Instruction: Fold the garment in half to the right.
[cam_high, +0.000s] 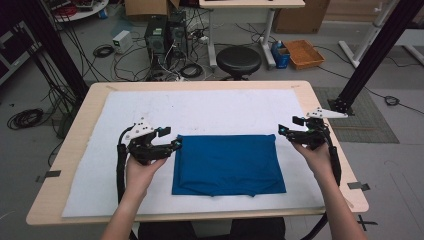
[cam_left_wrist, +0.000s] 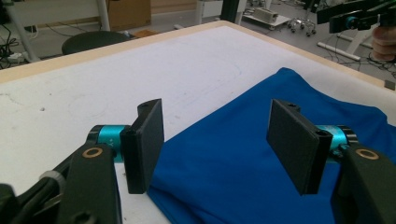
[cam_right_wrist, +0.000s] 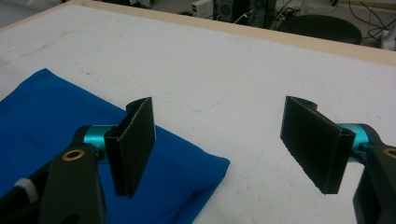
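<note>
Cloth (cam_high: 228, 165), 1 folded blue piece, lies between 2 grippers, left gripper (cam_high: 170, 138) and right gripper (cam_high: 291, 126) both spread apart.

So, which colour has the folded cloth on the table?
The folded cloth is a solid, plain blue, with no pattern. The high view shows it best.

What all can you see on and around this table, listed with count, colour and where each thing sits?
Folded cloth: one, blue, on the white mat at the near middle of the table.
Mat: one, white, covering most of the tabletop.
Table: one, light wood, rim showing around the mat.
Stool: one, black, on the floor beyond the far edge.
Crate: one, orange, on the floor at far right.
Computer towers: two, black, on the floor at far left, among cables.
Left gripper: one, black, jaws open at the cloth's far left corner.
Right gripper: one, black, jaws open by the cloth's far right corner.
</note>
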